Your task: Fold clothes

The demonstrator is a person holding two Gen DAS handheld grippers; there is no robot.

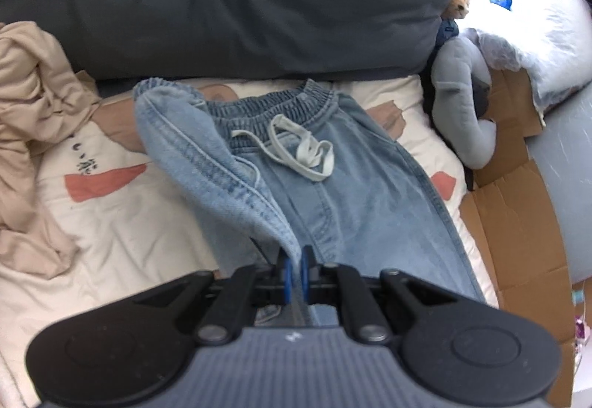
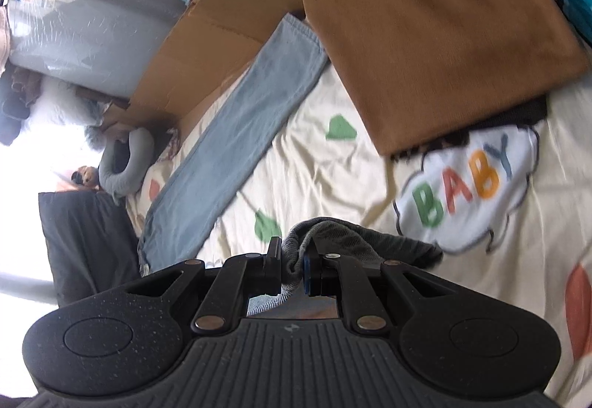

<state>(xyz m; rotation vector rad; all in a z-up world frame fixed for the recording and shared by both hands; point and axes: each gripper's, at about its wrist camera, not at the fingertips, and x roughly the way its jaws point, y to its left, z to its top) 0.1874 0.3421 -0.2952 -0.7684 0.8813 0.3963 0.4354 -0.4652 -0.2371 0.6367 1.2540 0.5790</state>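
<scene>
Right wrist: brown folded garment [image 2: 436, 34] overlaps jeans [image 2: 236, 145].

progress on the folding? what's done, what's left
Done: a brown garment lies folded flat on the bed. In hand: the left gripper and right gripper each pinch denim of the jeans; one leg lies straight. Left: finishing the jeans, then the crumpled beige garment.
</scene>
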